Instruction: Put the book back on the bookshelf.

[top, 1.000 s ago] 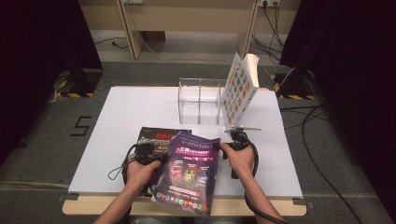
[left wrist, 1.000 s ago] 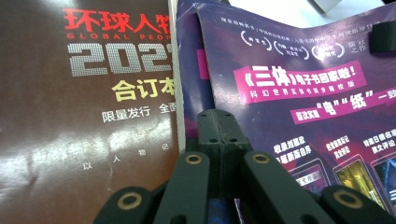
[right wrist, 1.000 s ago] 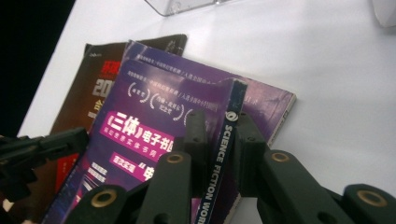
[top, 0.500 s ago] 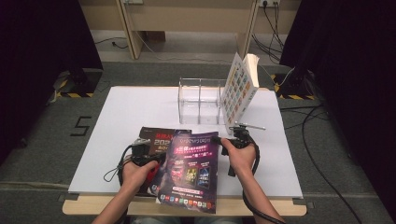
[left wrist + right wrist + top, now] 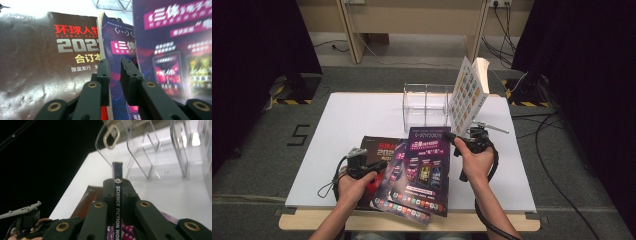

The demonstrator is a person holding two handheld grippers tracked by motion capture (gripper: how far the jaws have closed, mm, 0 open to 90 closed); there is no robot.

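High view: purple magazine (image 5: 422, 170) lifted at its far right edge, near edge toward the table (image 5: 362, 112) front. R gripper (image 5: 451, 138) is clamped on the spine; R gripper view shows both jaws pressed flat against the spine (image 5: 117, 195), lettering "SCIENCE FICTION" readable betw. them. L gripper (image 5: 382, 165) sits at the magazine's left edge, over a dark magazine (image 5: 374, 147) lying flat beneath. L gripper view: jaws slightly apart, having just been opening; a purple page edge (image 5: 110, 50) lies ahead of the gap, and whether the pads touch it cannot be told, prob. not gripping. Behind: clear rack (image 5: 427, 105) w/ a book (image 5: 468, 95) leaning against its right side.
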